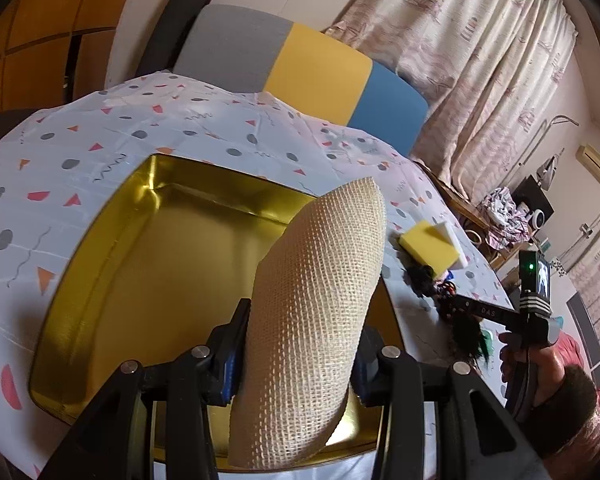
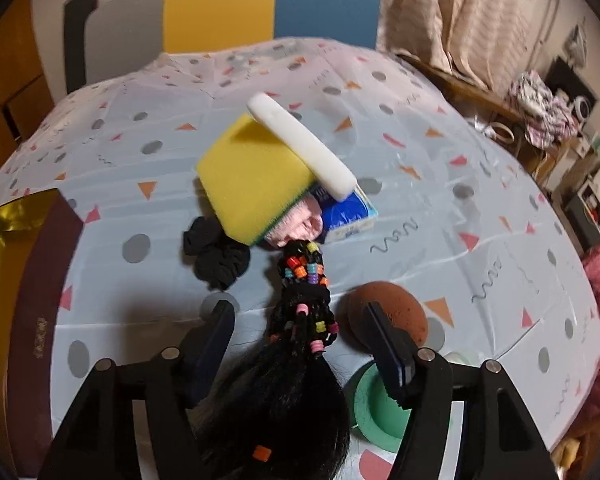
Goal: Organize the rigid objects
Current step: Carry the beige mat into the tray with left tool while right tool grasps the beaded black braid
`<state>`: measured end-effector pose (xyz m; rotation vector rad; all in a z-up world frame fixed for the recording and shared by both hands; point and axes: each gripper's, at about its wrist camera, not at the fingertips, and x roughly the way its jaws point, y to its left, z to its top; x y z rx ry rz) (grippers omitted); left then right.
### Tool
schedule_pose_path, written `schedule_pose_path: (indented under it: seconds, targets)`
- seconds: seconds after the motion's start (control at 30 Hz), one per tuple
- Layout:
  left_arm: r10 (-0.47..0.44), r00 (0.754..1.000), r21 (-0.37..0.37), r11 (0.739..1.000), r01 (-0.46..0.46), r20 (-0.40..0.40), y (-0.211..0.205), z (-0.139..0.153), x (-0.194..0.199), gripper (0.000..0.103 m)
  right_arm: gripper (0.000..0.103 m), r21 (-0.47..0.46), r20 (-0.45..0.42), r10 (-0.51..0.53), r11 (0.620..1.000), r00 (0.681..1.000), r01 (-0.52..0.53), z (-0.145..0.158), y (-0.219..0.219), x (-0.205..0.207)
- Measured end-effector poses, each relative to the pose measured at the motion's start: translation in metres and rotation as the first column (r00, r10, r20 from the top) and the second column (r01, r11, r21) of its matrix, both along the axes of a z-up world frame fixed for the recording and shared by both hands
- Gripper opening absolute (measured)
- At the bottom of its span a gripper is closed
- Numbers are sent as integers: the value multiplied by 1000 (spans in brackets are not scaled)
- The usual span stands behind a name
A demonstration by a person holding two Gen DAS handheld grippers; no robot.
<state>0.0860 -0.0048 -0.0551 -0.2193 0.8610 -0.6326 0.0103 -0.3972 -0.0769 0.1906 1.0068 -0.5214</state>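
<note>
Cream mesh sponge (image 1: 316, 320), long axis pointing up and away, clamped in left gripper (image 1: 296, 364) above gold tin (image 1: 112, 248). Right gripper (image 2: 300, 344) stands open (nothing pressed) astride beaded black hairpiece (image 2: 296, 344), right of tin. Patterned tablecloth (image 2: 460, 200); curtains (image 1: 480, 60) behind.

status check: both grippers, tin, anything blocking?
Left gripper shut on cream woven pad, over open gold tin. Right gripper open, straddling beaded black hairpiece. Nothing blocking the tin.

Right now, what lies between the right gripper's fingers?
A black hairpiece with coloured beads lies between the open right gripper's fingers, untouched, in the right wrist view.
</note>
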Motion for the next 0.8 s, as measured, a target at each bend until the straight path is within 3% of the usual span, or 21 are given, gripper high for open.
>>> schedule_pose_path:
  seconds: [0.17, 0.33, 0.43, 0.53, 0.63, 0.8]
  targets:
    - [28, 1000, 18, 999, -28, -11, 8, -3, 14, 42, 52, 54, -96, -48, 997, 994, 54, -26, -14, 13]
    - [50, 998, 37, 998, -49, -27, 14, -4, 32, 42, 37, 77, -81, -55, 995, 995, 62, -33, -21, 13]
    - [56, 997, 49, 997, -54, -47, 14, -8, 45, 43, 36, 118, -27, -73, 990, 997, 76, -23, -21, 4]
    - [71, 995, 62, 996, -66, -73, 14, -13, 60, 43, 36, 122, 87, -56, 991, 995, 45, 5, -8, -6]
    - [84, 993, 95, 993, -76, -87, 10, -17, 75, 43, 36, 127, 213, -18, 992, 977, -9, 35, 10, -16]
    - [111, 987, 146, 985, -94, -116, 2, -26, 102, 43, 36, 179, 329, 37, 979, 943, -101, 66, 46, -18]
